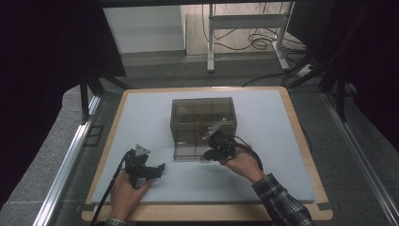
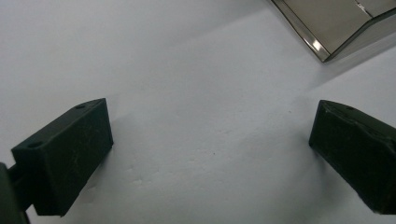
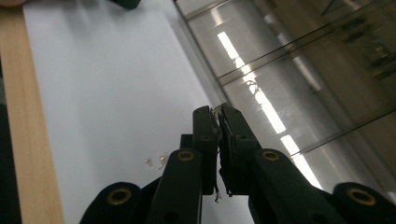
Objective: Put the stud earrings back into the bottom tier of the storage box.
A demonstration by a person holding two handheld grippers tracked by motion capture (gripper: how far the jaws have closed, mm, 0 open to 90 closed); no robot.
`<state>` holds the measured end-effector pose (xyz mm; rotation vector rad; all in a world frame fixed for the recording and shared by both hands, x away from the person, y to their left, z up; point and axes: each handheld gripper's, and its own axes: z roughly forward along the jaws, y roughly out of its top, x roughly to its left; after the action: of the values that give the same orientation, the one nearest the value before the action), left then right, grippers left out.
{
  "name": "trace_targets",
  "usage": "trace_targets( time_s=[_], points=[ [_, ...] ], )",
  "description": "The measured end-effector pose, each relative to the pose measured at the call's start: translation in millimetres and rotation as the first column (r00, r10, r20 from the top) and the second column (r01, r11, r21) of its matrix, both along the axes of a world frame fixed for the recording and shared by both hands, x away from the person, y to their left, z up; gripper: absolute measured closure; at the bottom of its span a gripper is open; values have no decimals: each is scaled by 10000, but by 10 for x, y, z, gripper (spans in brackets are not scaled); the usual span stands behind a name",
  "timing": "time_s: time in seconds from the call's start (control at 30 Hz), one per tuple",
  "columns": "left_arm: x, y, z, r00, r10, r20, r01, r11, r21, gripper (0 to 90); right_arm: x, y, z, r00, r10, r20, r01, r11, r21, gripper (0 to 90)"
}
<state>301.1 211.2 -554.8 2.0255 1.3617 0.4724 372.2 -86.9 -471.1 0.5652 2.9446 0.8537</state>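
A smoky see-through box stands mid-mat, its hinged front flap folded down toward the mat. My right gripper is at the flap's right corner. In the right gripper view its jaws are pressed together on the flap's thin clear edge. My left gripper rests low on the mat, left of the flap and apart from it. Its jaws stand wide open with bare mat between them, and a corner of the box lies beyond.
The white mat lies on a wooden board. Two tiny shiny bits sit on the mat near the right gripper. Metal rails flank the board, and a desk frame with cables stands far behind.
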Motion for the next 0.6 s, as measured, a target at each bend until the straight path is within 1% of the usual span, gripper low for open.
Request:
trace_targets(
  time_s=[0.33,0.6],
  points=[
    [0,0,0,10000,5,4,-5,10000,-4,0,121,36,67,9982,-449,404,434,9984,357,835],
    [0,4,2,10000,-34,-22,34,10000,46,0,237,44,64,9944,-905,545,873,9945,580,835]
  ],
)
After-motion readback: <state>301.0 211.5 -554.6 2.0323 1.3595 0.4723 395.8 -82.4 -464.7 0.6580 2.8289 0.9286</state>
